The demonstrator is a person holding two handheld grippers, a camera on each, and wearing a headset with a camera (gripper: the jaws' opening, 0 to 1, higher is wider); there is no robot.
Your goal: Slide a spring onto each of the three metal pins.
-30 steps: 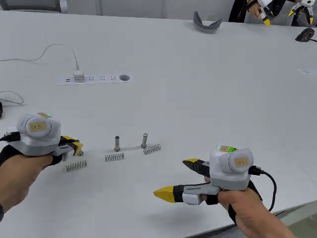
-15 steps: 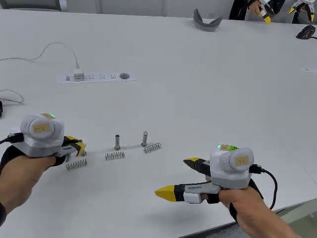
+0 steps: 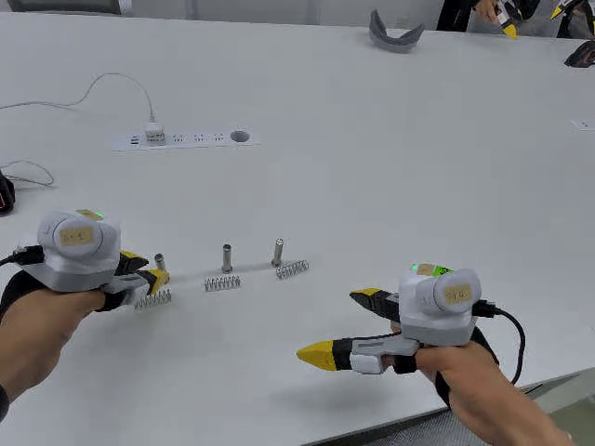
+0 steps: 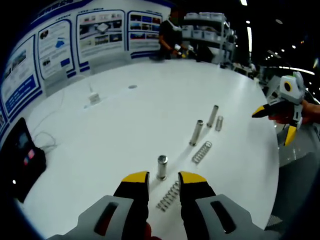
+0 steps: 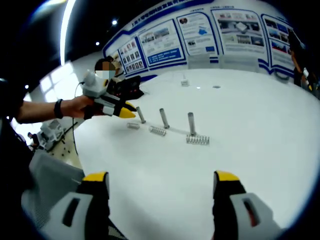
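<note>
Three short metal pins stand upright in a row on the white table: left pin (image 3: 160,262), middle pin (image 3: 227,257), right pin (image 3: 277,251). A loose spring lies flat in front of each: left spring (image 3: 153,298), middle spring (image 3: 222,282), right spring (image 3: 292,269). My left gripper (image 3: 149,279) hovers low at the left pin, narrowly open. In the left gripper view the left spring (image 4: 169,195) lies between its yellow tips and the left pin (image 4: 161,166) stands just beyond. My right gripper (image 3: 339,325) is wide open and holds nothing, well in front of the right pin (image 5: 191,123).
A white power strip (image 3: 186,139) with a plugged charger and cable lies further back on the left. A grey curved object (image 3: 395,32) rests at the far side. A black device (image 3: 5,190) sits at the left edge. The table's front edge runs close behind my right hand.
My left gripper has come down and forward to the left spring, and the left pin, hidden behind it before, now shows. The right gripper has held its place, still wide open.
</note>
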